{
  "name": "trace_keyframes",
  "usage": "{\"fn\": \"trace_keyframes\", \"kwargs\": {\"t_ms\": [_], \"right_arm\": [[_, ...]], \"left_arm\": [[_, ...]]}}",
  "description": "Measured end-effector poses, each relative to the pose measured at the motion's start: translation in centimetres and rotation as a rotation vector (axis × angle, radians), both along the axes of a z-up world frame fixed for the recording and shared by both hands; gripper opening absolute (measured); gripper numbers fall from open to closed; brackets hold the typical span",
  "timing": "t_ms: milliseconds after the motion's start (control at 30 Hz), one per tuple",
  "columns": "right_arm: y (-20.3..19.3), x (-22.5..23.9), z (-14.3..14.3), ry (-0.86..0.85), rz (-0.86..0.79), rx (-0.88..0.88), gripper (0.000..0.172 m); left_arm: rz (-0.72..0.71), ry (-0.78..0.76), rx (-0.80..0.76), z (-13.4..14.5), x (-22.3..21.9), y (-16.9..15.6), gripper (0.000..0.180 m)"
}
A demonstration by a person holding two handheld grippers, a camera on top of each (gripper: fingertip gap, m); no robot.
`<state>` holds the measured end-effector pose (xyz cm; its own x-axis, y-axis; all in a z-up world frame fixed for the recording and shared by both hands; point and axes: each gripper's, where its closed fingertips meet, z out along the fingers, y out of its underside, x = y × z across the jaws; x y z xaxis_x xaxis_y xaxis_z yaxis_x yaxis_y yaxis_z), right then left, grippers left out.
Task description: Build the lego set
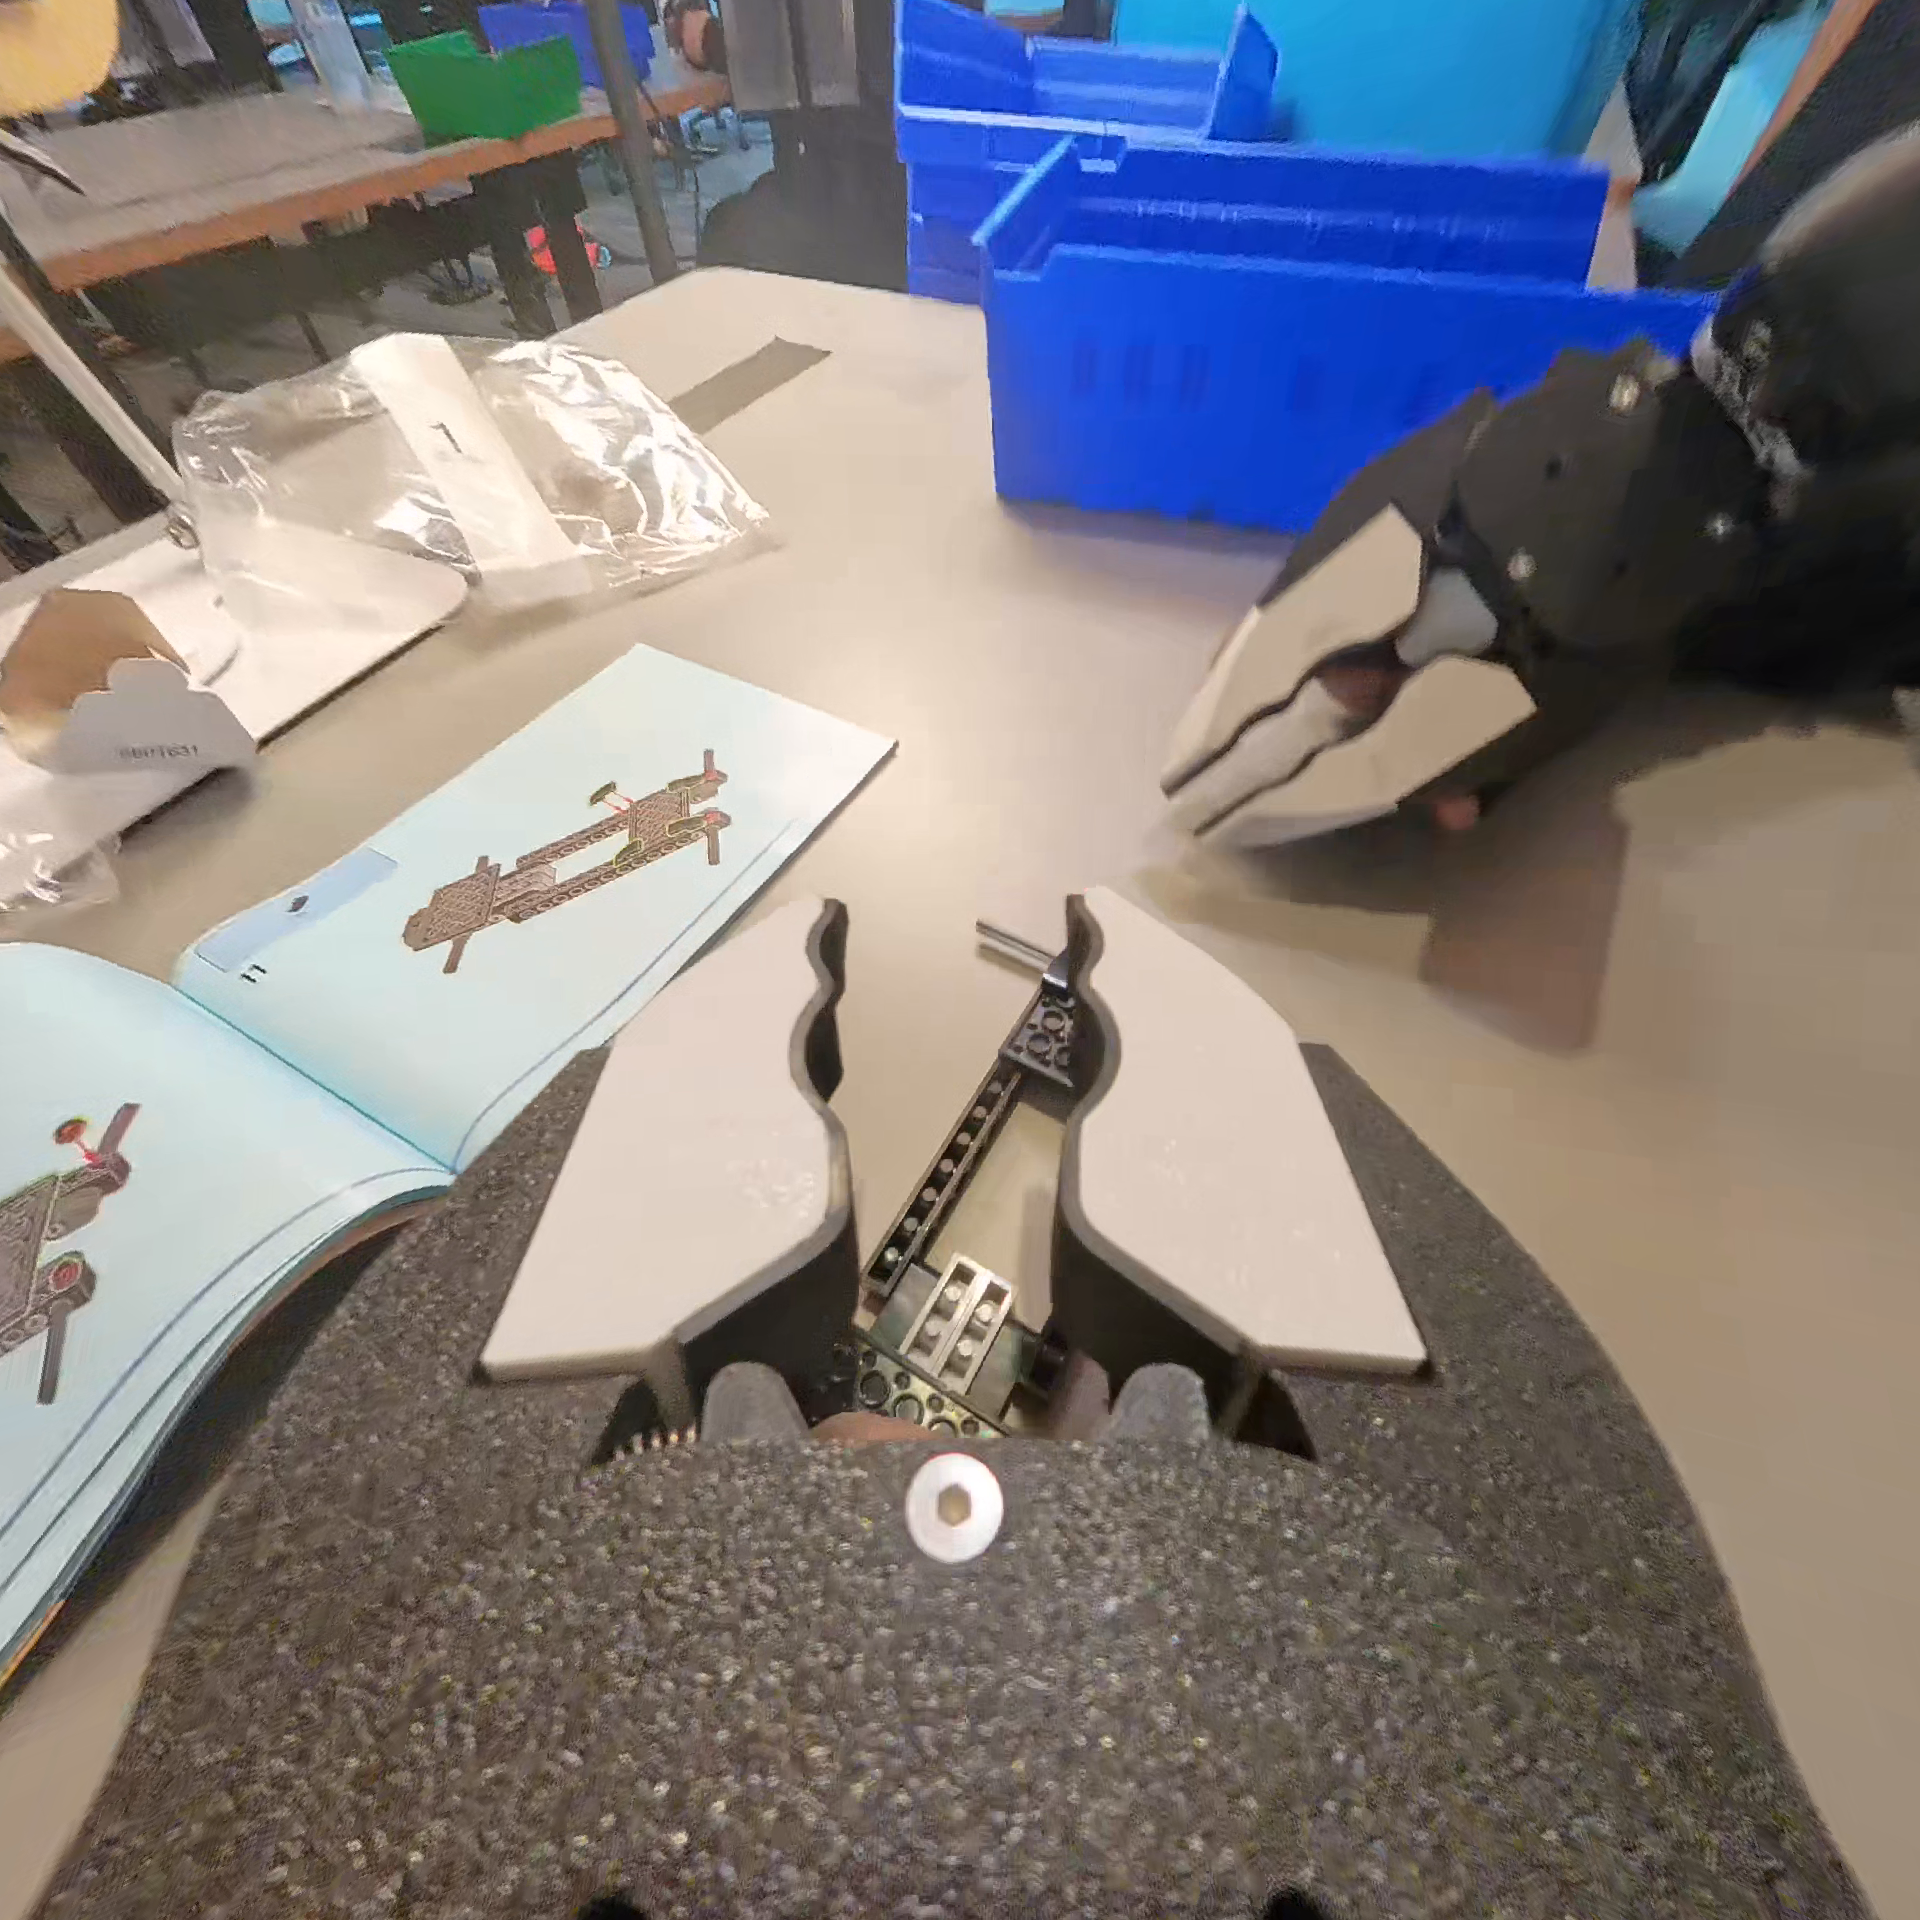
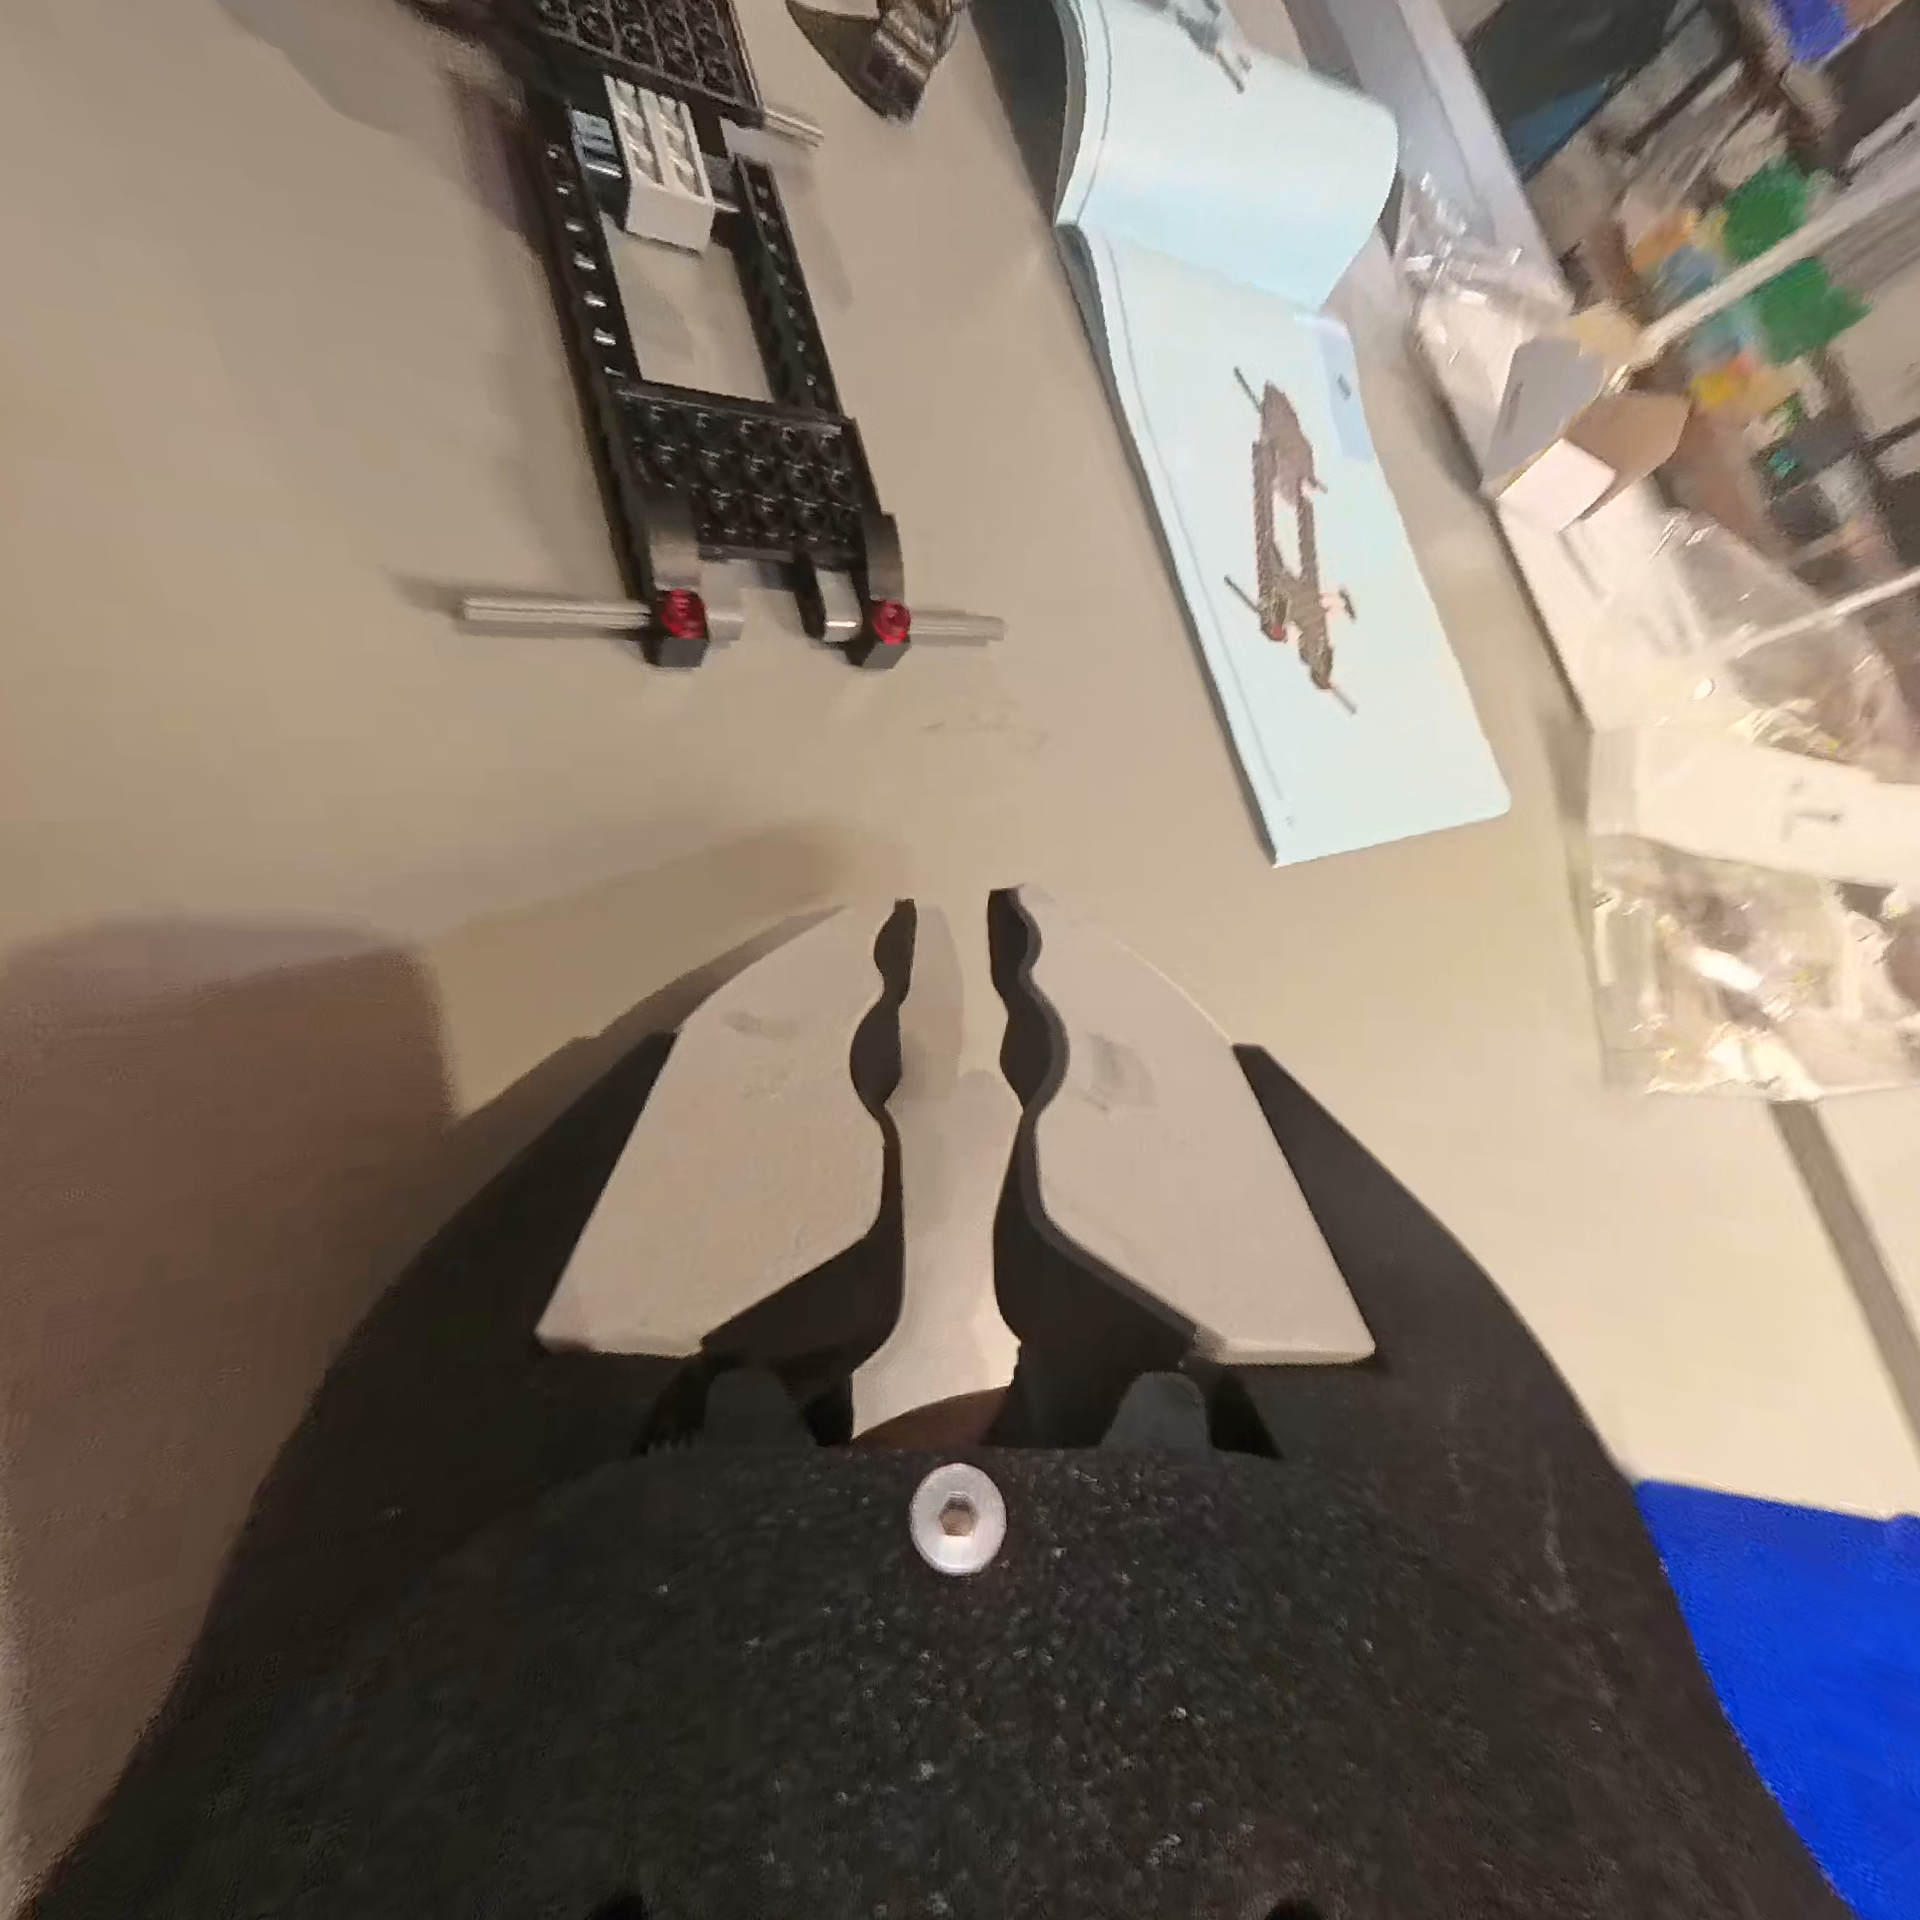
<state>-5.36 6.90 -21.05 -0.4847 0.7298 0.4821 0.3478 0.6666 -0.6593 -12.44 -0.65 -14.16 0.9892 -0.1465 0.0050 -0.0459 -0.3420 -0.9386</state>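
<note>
The left gripper (image 1: 956, 920) straddles the black brick frame (image 1: 940, 1195), fingers apart, gap on the left. Lower centre, the right gripper (image 2: 951, 904), nearly closed, grips nothing.

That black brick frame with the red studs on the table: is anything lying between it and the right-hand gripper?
Nothing visible. Only bare table separates the right gripper from the black brick frame. The open instruction booklet lies off to one side.
</note>
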Motion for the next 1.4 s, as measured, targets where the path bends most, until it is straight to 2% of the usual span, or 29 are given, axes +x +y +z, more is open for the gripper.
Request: {"fn": "trace_keyframes", "kwargs": {"t_ms": [200, 367, 467, 567, 633, 700, 800, 900, 967, 1167, 1267, 1400], "right_arm": [[-2.0, 4.7, 0.9, -0.119, -0.049, -0.178, 0.001], [-4.6, 12.8, 6.3, -0.235, 0.145, -0.356, 0.001], [-0.5, 16.9, 10.3, -0.240, 0.132, -0.308, 0.002], [8.5, 19.5, 12.2, -0.241, -0.045, -0.167, 0.003], [15.4, 21.3, 10.8, -0.355, -0.212, -0.076, 0.005], [21.0, 23.2, 7.9, -0.540, -0.358, -0.024, 0.009], [24.7, 24.8, 3.9, -0.784, -0.435, -0.046, 0.015], [25.9, 25.5, 1.5, -0.948, -0.451, -0.059, 0.019], [26.3, 25.6, 0.8, -0.988, -0.452, -0.042, 0.020], [24.8, 23.8, 0.6, -0.911, -0.372, -0.079, 0.020], [23.2, 22.6, 0.7, -0.870, -0.326, -0.151, 0.020], [21.7, 22.4, 0.0, -0.884, -0.299, -0.177, 0.020]], "left_arm": [[-0.023, 0.040, 0.050, 1.0, 1.3, -0.1, 0.004], [-0.050, 0.102, 0.017, 0.0, 2.3, 0.0, 0.002], [-0.075, 0.121, 0.010, -0.2, 2.8, 0.3, 0.005], [-0.087, 0.150, 0.005, -0.3, 3.1, 0.6, 0.007], [-0.084, 0.175, -0.001, -0.4, 3.1, 0.9, 0.008], [-0.081, 0.187, -0.008, -0.5, 3.1, 1.3, 0.008], [-0.072, 0.189, -0.021, -0.8, 2.9, 1.9, 0.009], [-0.067, 0.203, -0.039, -1.3, 2.8, 2.4, 0.010], [-0.070, 0.232, -0.054, -1.7, 2.7, 2.3, 0.011], [-0.091, 0.263, -0.031, -1.7, 2.7, 2.2, 0.011], [-0.073, 0.264, -0.023, -1.5, 2.3, 2.4, 0.011], [-0.054, 0.272, -0.040, -1.8, 2.0, 2.7, 0.011]]}}
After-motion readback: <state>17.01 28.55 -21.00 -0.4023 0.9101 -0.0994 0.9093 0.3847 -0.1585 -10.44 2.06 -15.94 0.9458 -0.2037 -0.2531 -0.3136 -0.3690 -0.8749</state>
